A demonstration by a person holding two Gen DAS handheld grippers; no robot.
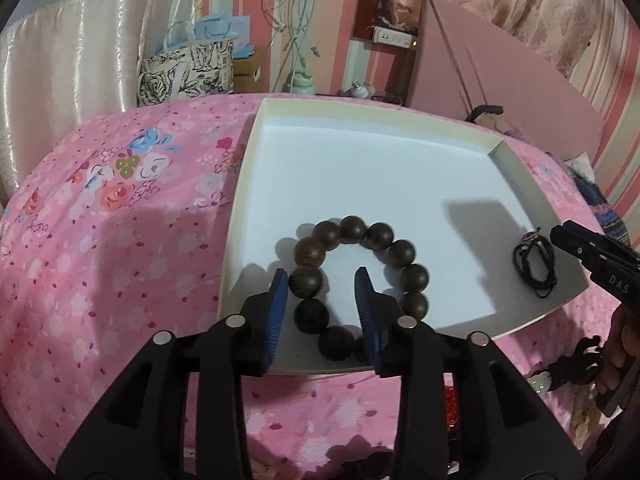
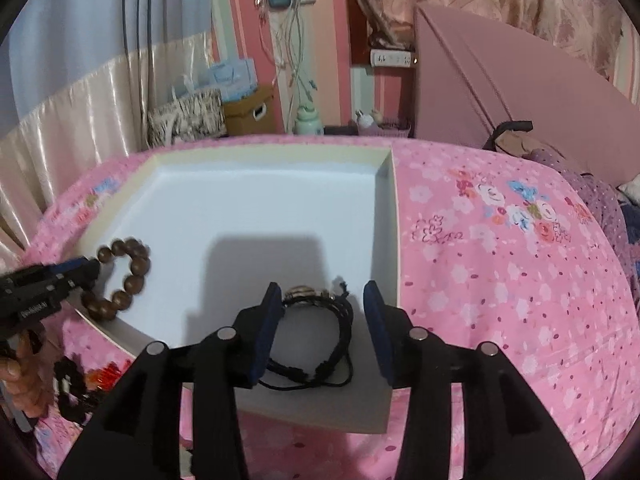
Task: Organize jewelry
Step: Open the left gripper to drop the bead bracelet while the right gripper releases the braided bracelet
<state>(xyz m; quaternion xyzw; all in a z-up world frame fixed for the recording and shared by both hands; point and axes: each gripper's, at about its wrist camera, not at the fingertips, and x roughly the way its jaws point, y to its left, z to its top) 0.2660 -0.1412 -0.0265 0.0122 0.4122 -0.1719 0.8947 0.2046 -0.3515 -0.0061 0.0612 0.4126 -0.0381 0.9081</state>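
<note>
Fingers: on the left gripper (image 1: pixel 322 284) they are spread, blue pads (image 1: pixel 280 304) standing to either side of one arc of the wooden bead bracelet (image 1: pixel 360 276), with a visible gap on each side. No pinch. On the right gripper (image 2: pixel 324 300) they are likewise spread, straddling the black cord bracelet (image 2: pixel 320 332) without pressing on it.

Location: both pieces lie flat on the floor of the shallow white tray (image 1: pixel 360 160), which sits on the pink floral bedspread (image 1: pixel 120 240). In the left wrist view the bead bracelet is at lower centre of the frame, near the tray's near edge; the cord bracelet is at the right edge, by the tray's corner. More dark and red items lie on the spread at the lower right, outside the tray; too blurred to identify.

Handling, judged:
- Bead bracelet: large round beads, probably hard, smooth and fairly heavy for its size. Beads will roll against flat pads. Best hold is across one bead, or on the string between two beads.
- Cord bracelet: light, limp, several thin strands with a small metallic charm (image 2: pixel 298 293) at the far end. It will droop and may snag. Take it across the bundled strands, not a single loop.
</note>
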